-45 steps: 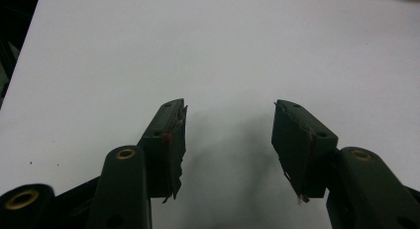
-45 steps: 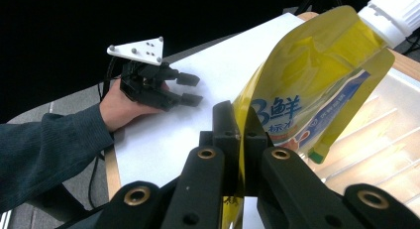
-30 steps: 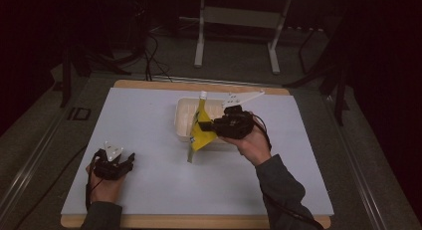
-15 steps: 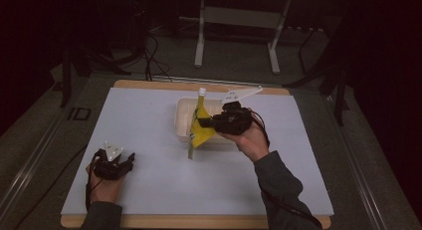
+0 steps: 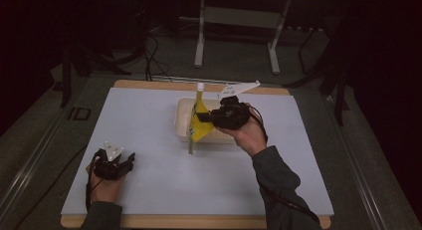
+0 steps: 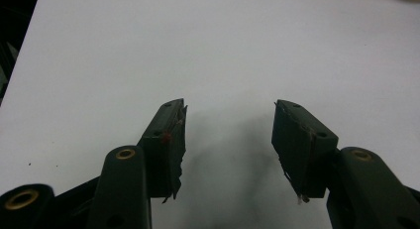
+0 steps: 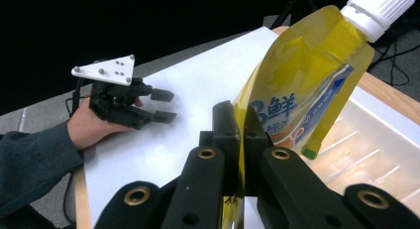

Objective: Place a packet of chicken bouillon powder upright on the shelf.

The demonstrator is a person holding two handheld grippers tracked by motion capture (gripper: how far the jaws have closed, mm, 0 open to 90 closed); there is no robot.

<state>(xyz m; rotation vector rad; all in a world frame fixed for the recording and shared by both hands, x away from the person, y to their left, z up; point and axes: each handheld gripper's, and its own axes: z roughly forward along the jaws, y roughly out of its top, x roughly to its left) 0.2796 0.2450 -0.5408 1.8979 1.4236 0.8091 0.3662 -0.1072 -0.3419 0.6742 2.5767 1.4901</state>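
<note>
High view: a white table surface on a wood-edged board occupies the centre of the frame, with dark floor and a metal stand behind it at the top. A translucent plastic bin sits just above centre frame, toward the far edge of the white surface. The right gripper, held in a hand entering from the lower right, is positioned at the bin's right side and points toward frame left. Its jaws are closed on a yellow pouch with a white cap; the pouch stands roughly upright, cap at the top, at the bin's near left portion, with its lower end hanging over the bin's front wall. In the right gripper view the pouch fills the upper right, clamped along its edge between the two black jaws at bottom centre, the bin behind it at right. The left gripper rests at lower left of the high view, well apart from the bin. In the left gripper view its jaws stand wide apart over bare white surface, holding nothing.
</note>
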